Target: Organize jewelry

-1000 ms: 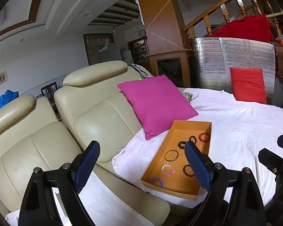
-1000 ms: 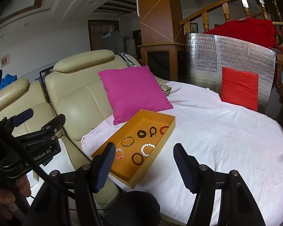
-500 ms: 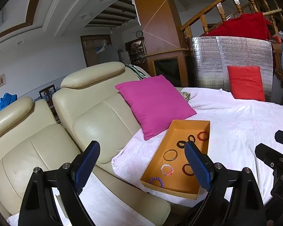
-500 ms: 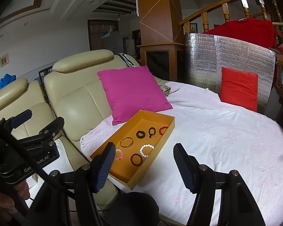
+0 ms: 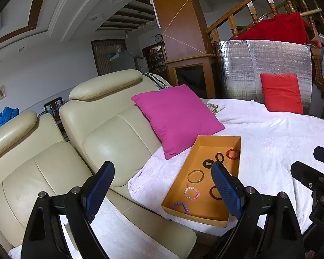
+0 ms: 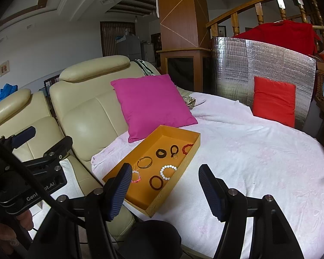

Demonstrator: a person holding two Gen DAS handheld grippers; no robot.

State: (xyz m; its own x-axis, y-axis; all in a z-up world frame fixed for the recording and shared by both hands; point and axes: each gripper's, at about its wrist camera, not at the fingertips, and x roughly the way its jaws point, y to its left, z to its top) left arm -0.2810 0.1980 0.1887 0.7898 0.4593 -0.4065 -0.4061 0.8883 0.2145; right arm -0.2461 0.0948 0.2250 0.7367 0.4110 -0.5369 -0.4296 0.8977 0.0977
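Sofa seats (image 5: 110, 133) in cream leather lie ahead and to the left of my left tongs (image 5: 163, 191). White cloth (image 6: 259, 161) covers the round surface ahead and to the right of my right tongs (image 6: 165, 188). Magenta cushion (image 6: 151, 105) leans against the sofa back, beyond both tongs, its lower corner near the far end of the tray. Red cushion (image 6: 274, 100) stands far ahead on the right, against a silver foil panel (image 6: 259, 64).

Orange tray (image 6: 184, 166) sits on the cloth, ahead of my right tongs and slightly to their left. Its near corner lies close behind my right tongs' left fingertip. In the left wrist view the tray lies ahead, partly behind my right-hand fingertip.

Jewelry rests loose on the tray floor, the pieces apart from one another: white bead bracelet (image 6: 168, 172), brown bangle (image 6: 156, 182), metal bangle (image 6: 144, 162), pink bead bracelet (image 5: 192, 193), purple bead bracelet (image 5: 180, 207), red bead bracelet (image 6: 186, 148), two dark rings at the far end.

My left tongs are spread wide and hold nothing. My right tongs are likewise spread wide and hold nothing. Both hover short of the tray.
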